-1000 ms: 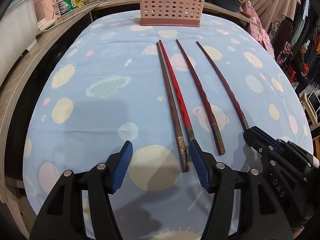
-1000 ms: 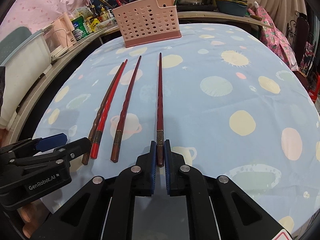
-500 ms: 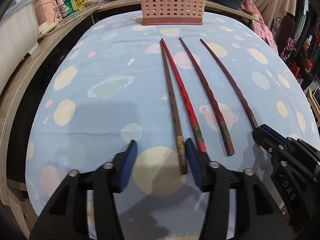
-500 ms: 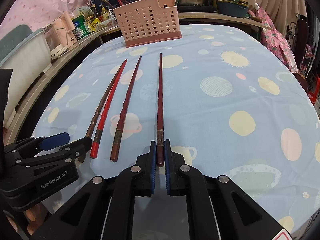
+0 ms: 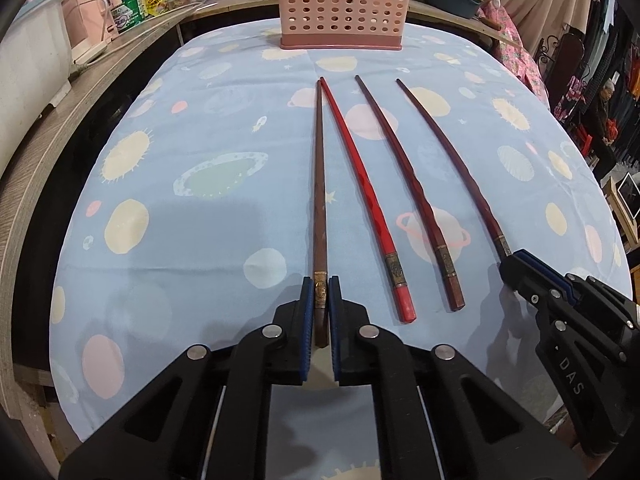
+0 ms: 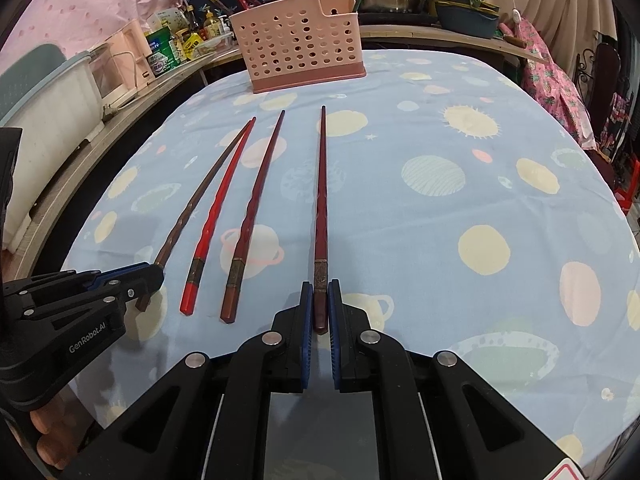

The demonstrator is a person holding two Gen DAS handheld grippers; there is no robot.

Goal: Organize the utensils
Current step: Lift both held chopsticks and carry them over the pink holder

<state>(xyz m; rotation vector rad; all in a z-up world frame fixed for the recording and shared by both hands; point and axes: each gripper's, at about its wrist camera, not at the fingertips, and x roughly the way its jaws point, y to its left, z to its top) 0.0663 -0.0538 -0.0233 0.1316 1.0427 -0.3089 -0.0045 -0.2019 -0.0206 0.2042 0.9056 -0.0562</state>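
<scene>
Chopsticks, four of them, all lie on the desk (image 5: 200, 240), fanned out with tips toward the pink perforated basket (image 5: 344, 4) at the far edge. Nothing is seen moved into the basket yet, and its inside is hidden from both views, so by my reading you are at the very start: two pickups secured, no lift visible, every delivery left to do.

Your left gripper (image 5: 321, 312) has just been closing, and its blue pads now pinch the thick end of the brown chopstick (image 5: 320, 184), leftmost of the four, right at its brass band. Jaws stand narrow, only the stick's width between them.

Your right gripper (image 6: 320, 312) is likewise clamped narrow on the butt end of the dark red chopstick (image 6: 321, 200), rightmost of the set. Both held sticks appear to rest flat on the cloth along their length.

Between them, untouched: the bright red chopstick (image 5: 364, 200), its tip almost meeting the brown one's, and the reddish-brown chopstick (image 5: 404, 184) beside it. After this pair is dropped in the basket, these two remain to be collected.
</scene>
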